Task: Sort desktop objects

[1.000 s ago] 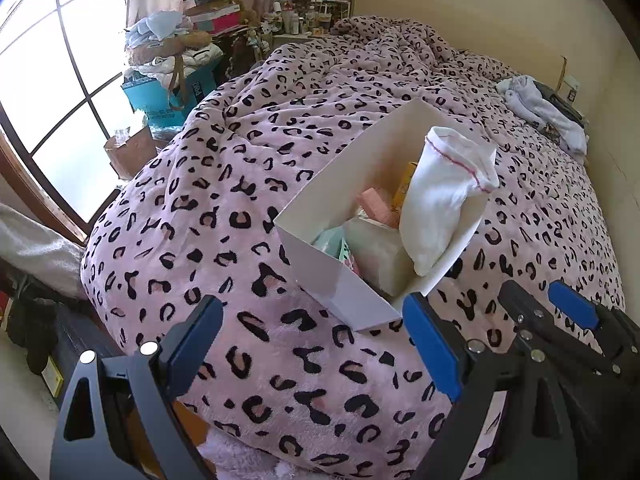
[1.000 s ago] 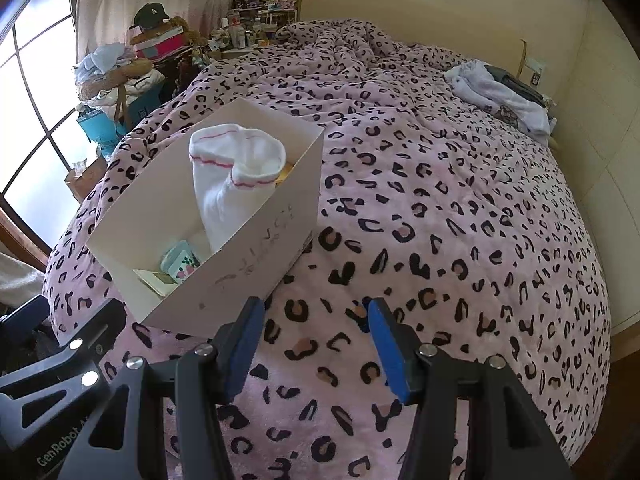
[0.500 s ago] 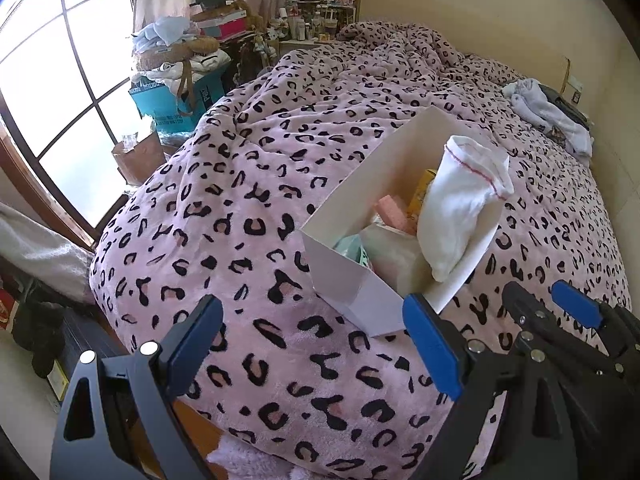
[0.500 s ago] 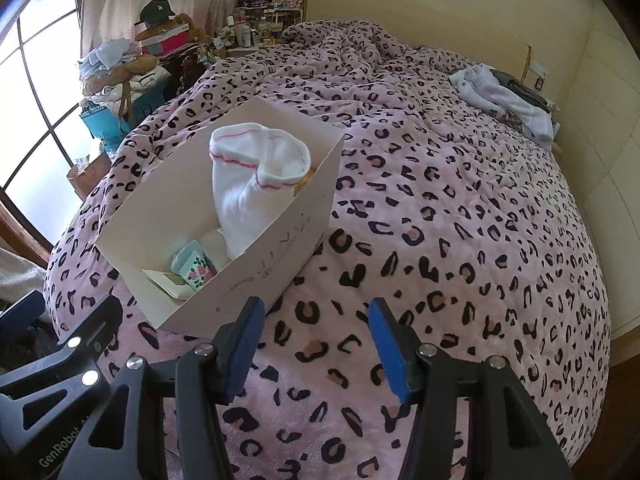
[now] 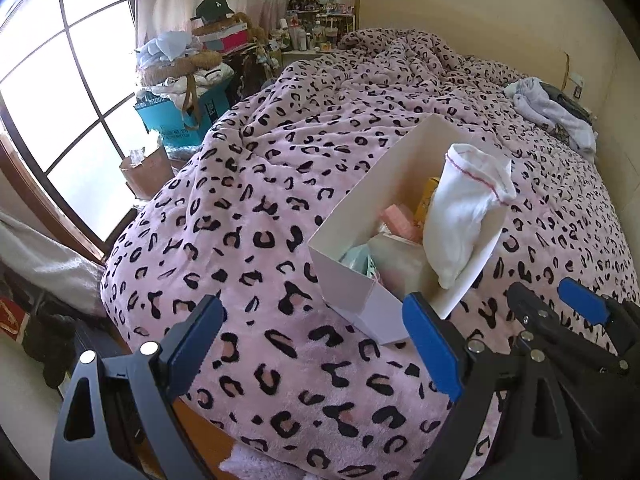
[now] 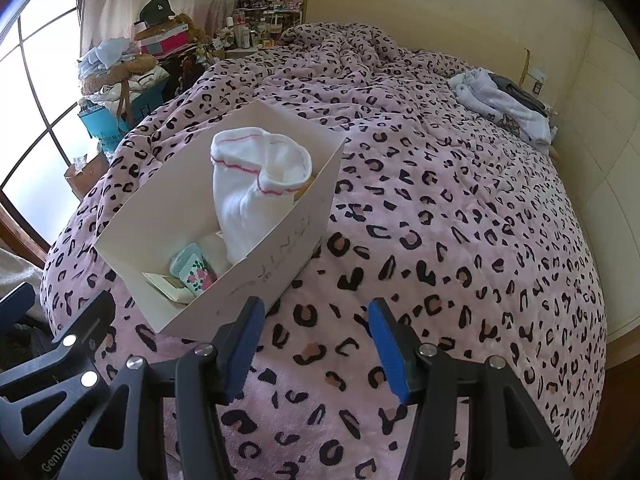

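Observation:
A white cardboard box [image 5: 352, 300] [image 6: 276, 256] sits on the pink leopard-print bed cover [image 5: 280, 184] [image 6: 440, 216]. A white sock with a red stripe [image 5: 460, 216] [image 6: 256, 192] stands up out of it, over a floral case [image 6: 194, 270], a pink item [image 5: 400, 218] and a yellow item [image 5: 428, 198]. My left gripper [image 5: 312, 344] is open and empty, just short of the box's near corner. My right gripper [image 6: 316, 344] is open and empty, near the box's right side. It also shows in the left wrist view [image 5: 560, 312].
A pile of white and grey clothes [image 5: 556, 112] [image 6: 504, 108] lies at the bed's far right. Left of the bed stand a teal box with stacked clutter [image 5: 180, 112] [image 6: 116, 116] and a large window [image 5: 52, 92]. A crowded shelf [image 6: 260, 28] stands at the back.
Both grippers have drawn back and away from the box, which now looks smaller and farther. Both stay open and empty. The box and its contents have not moved.

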